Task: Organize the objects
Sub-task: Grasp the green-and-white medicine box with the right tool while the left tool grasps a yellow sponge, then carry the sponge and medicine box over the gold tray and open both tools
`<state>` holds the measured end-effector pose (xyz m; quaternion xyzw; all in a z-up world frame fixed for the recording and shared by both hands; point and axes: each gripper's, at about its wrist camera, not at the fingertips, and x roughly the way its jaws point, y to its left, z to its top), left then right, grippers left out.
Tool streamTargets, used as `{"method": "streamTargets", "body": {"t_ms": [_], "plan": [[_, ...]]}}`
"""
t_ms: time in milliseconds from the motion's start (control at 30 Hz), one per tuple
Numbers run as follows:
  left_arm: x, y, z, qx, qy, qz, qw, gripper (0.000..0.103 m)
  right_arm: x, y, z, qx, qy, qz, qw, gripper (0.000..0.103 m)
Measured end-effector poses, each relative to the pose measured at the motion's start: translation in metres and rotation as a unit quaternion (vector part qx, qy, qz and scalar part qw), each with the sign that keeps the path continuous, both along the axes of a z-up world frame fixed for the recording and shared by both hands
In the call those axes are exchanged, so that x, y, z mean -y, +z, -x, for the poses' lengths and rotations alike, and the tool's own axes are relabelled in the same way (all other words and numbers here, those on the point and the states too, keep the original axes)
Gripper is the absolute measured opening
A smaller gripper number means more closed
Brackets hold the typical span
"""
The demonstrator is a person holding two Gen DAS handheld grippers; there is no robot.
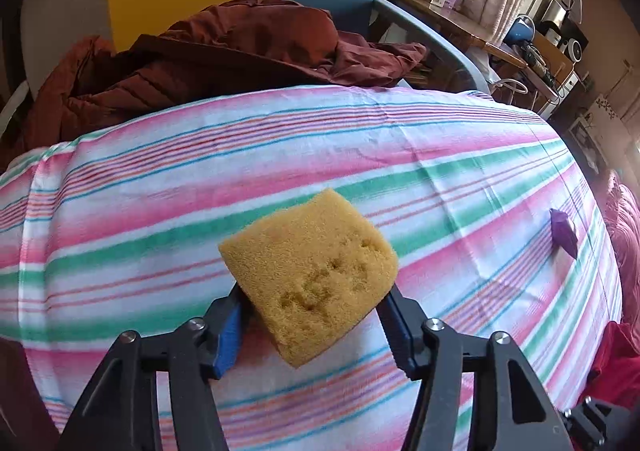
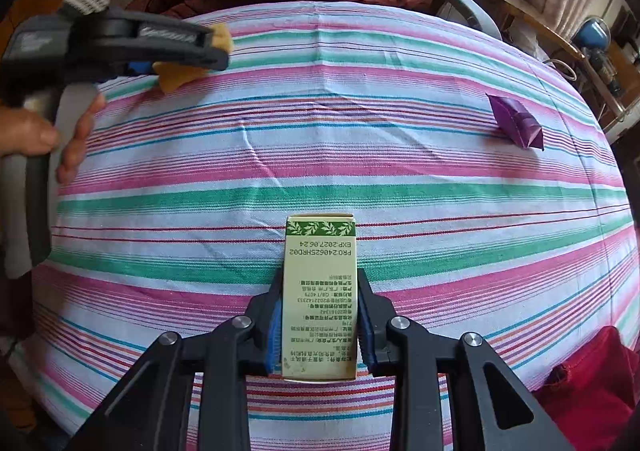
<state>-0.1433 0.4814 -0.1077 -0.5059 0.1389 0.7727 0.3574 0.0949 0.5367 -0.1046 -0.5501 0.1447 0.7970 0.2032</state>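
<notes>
1. The left gripper (image 1: 316,315) grasps a yellow sponge (image 1: 310,281); its blue-padded jaws press in on the sponge's two lower sides, and the sponge stands out tilted, one corner pointing down toward the camera.
2. In the right wrist view the same left gripper (image 2: 192,51) shows near the far left corner of the striped cloth (image 2: 400,171), with the sponge (image 2: 180,75) sticking out under its jaws; whether the sponge touches the cloth cannot be told.
3. A person's hand (image 2: 44,135) holds the left gripper's grey handle at the left edge of the cloth.
4. The right gripper (image 2: 320,311) is clenched on a pale green box (image 2: 319,299); the jaws clamp its two long sides, and the box lies along the jaws, its leaf-patterned end pointing away toward the middle of the cloth.
5. The box sits near the front edge of the cloth, about midway along it; printed text covers its upper face.
6. A small purple packet (image 2: 516,121) lies on the cloth toward the far right corner, well apart from both grippers.
7. A dark red jacket (image 1: 200,63) is heaped beyond the far edge of the cloth.
8. A red fabric (image 2: 592,371) lies at the front right corner.
</notes>
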Motion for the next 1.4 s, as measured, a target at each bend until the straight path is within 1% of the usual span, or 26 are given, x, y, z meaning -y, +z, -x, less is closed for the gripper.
{"method": "streamTargets", "body": {"t_ms": [133, 233, 300, 367, 467, 600, 700, 800, 867, 1100, 1400], "plan": [[0.017, 0.012, -0.014, -0.010, 0.003, -0.006, 0.9999, 0.060, -0.004, -0.001, -0.002, -0.006, 0.000, 0.001, 1.000, 0.033], [0.030, 0.026, -0.026, -0.022, 0.004, -0.015, 0.9996, 0.061, -0.005, -0.001, -0.004, -0.005, 0.004, -0.004, 1.000, 0.033], [0.040, 0.039, -0.037, -0.038, 0.001, -0.023, 0.9990, 0.061, -0.004, -0.001, -0.003, -0.004, 0.005, -0.008, 1.000, 0.032], [0.052, 0.053, -0.045, -0.048, 0.004, -0.037, 0.9982, 0.061, 0.000, 0.000, -0.004, -0.003, 0.007, -0.016, 1.000, 0.030], [0.066, 0.070, -0.054, -0.063, 0.010, -0.052, 0.9966, 0.061, 0.004, 0.003, -0.003, -0.006, 0.004, -0.024, 1.000, 0.030], [0.099, 0.097, -0.072, -0.101, 0.022, -0.074, 0.9919, 0.061, 0.007, 0.006, 0.002, -0.015, 0.007, -0.027, 1.000, 0.030], [0.125, 0.113, -0.083, -0.129, 0.033, -0.082, 0.9877, 0.061, 0.013, 0.010, 0.003, -0.026, 0.015, -0.031, 0.999, 0.030], [0.149, 0.123, -0.097, -0.152, 0.043, -0.082, 0.9841, 0.061, 0.018, 0.017, 0.003, -0.052, 0.024, -0.027, 0.998, 0.030], [0.160, 0.125, -0.102, -0.160, 0.050, -0.079, 0.9827, 0.061, 0.021, 0.021, 0.008, -0.067, 0.034, -0.027, 0.997, 0.030], [0.206, 0.129, -0.122, -0.181, 0.073, -0.072, 0.9782, 0.061, 0.036, 0.026, 0.015, -0.089, 0.056, -0.034, 0.994, 0.030], [0.249, 0.138, -0.142, -0.200, 0.091, -0.075, 0.9728, 0.061, 0.040, 0.026, 0.009, -0.093, 0.059, -0.039, 0.993, 0.030]]}}
